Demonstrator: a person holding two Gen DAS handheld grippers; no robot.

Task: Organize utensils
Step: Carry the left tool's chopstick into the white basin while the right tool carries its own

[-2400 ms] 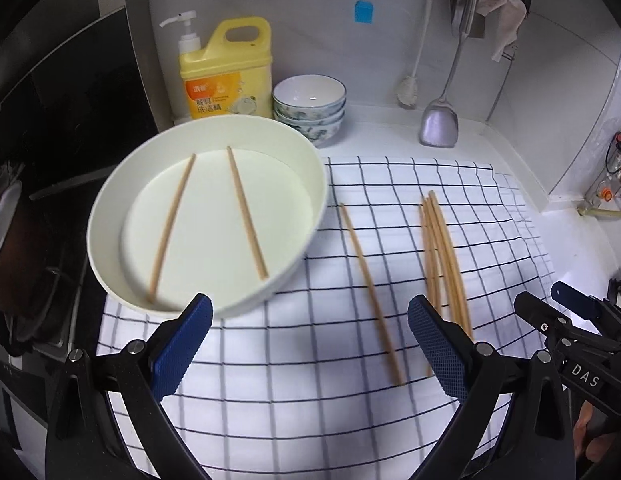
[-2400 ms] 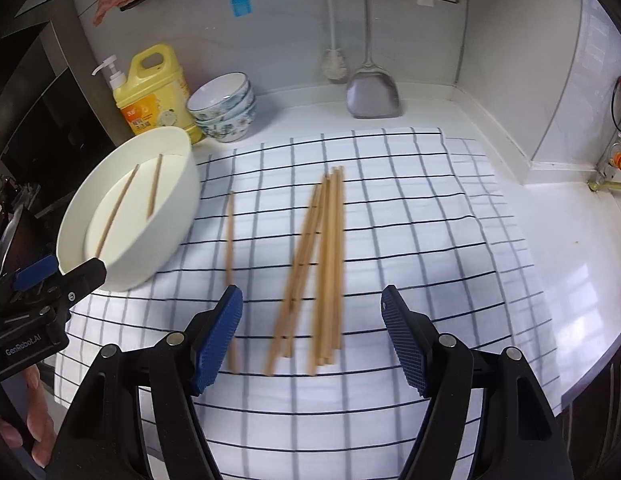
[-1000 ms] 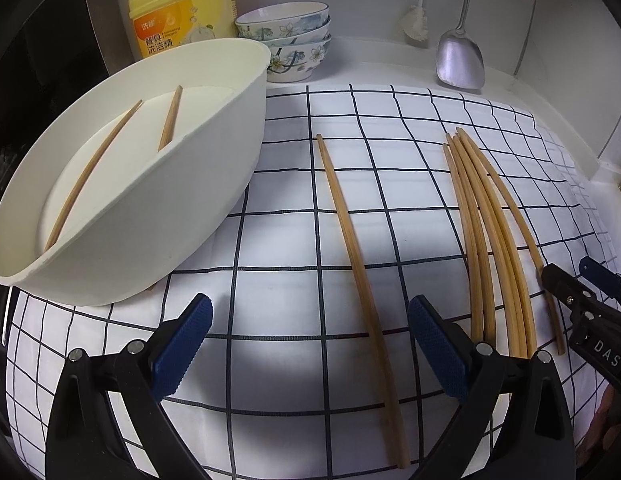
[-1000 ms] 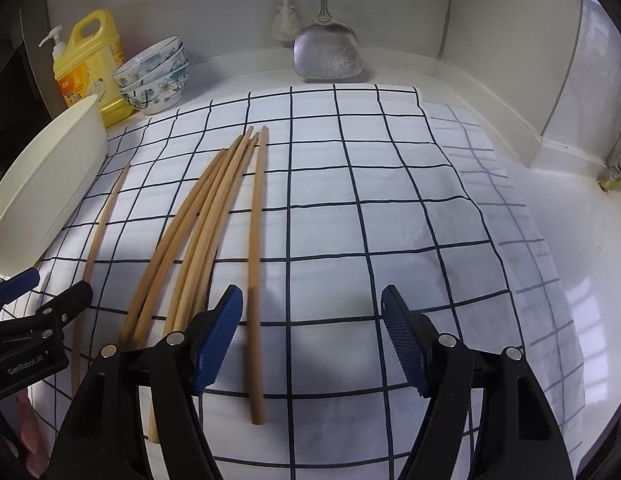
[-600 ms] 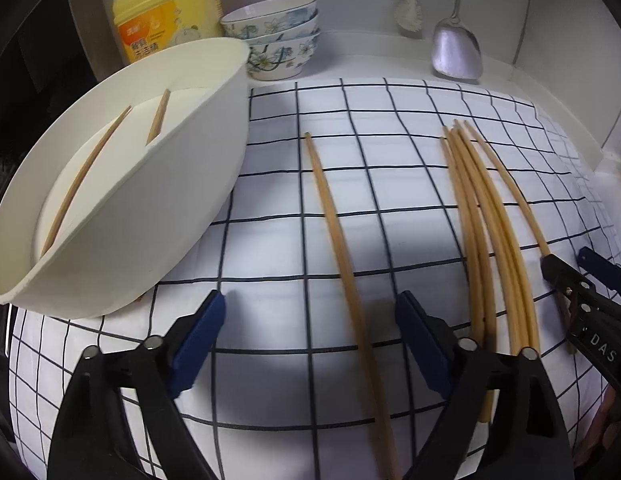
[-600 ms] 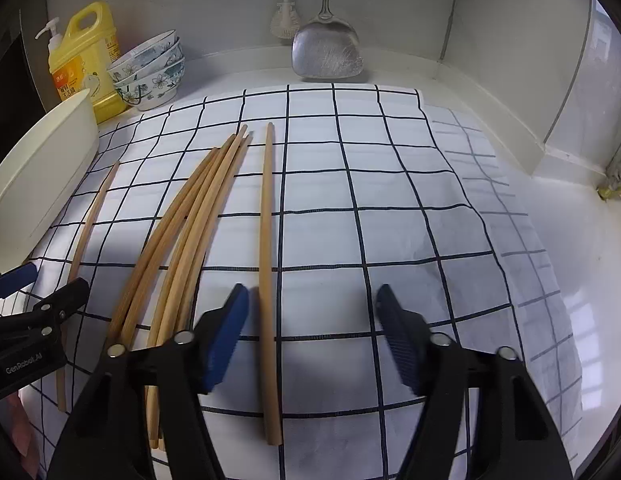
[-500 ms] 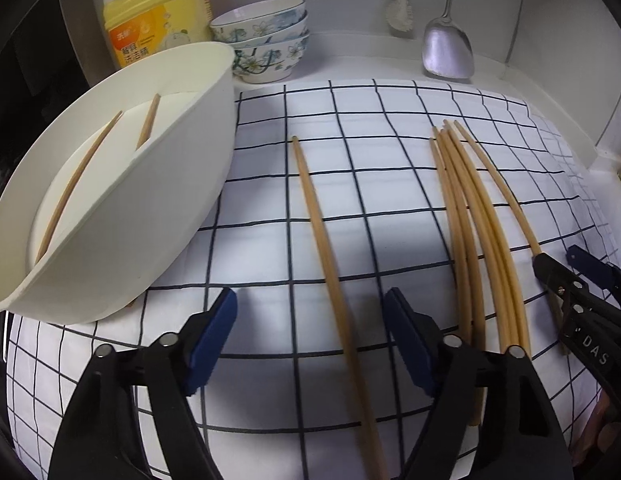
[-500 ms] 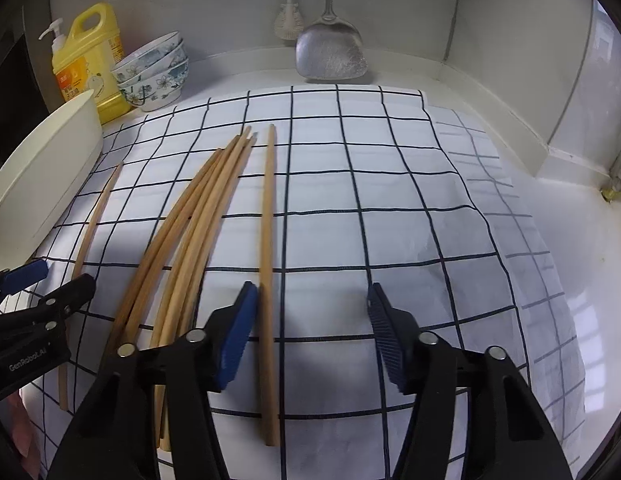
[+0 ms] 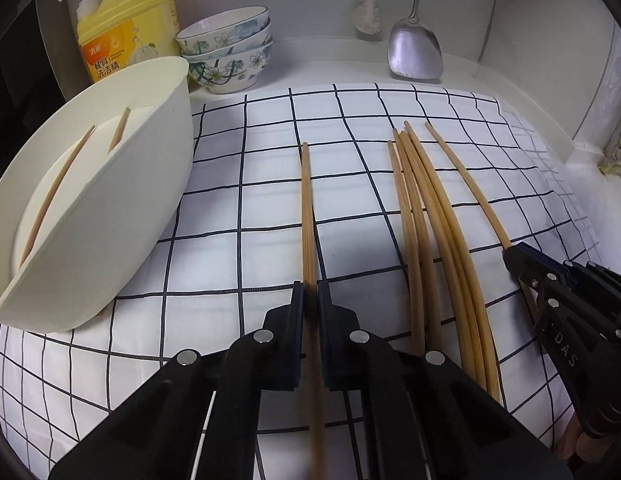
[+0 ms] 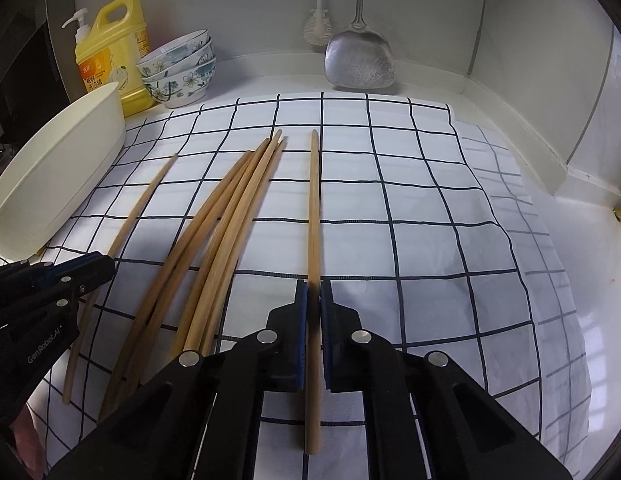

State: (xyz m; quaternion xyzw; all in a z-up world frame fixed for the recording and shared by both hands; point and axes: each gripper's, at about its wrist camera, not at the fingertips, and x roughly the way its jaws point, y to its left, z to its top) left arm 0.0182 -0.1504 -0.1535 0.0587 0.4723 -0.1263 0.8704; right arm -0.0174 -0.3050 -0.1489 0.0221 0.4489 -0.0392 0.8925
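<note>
Wooden chopsticks lie on a checked cloth (image 9: 238,216). My left gripper (image 9: 310,304) is closing its jaws on a lone chopstick (image 9: 306,208), and the blue pads press it from both sides. My right gripper (image 10: 313,292) is likewise closing on the rightmost chopstick (image 10: 313,200), which is pinched between its pads. Between the two lies a loose bundle of several chopsticks (image 9: 430,208). A white oval basin (image 9: 110,200) on the left holds two chopsticks (image 9: 56,188). Each gripper shows in the other's view: the right gripper (image 9: 514,258) and the left gripper (image 10: 106,266).
A yellow dish-soap bottle (image 9: 126,20) and stacked flowered bowls (image 9: 226,56) stand behind the basin. A metal spatula (image 9: 414,52) and a brush (image 9: 366,16) hang against the back wall. A white wall corner (image 10: 550,120) bounds the counter on the right.
Both grippers went from wide open to shut, each on a chopstick. The left gripper shifted so its chopstick is centred between its pads. The right stayed in place.
</note>
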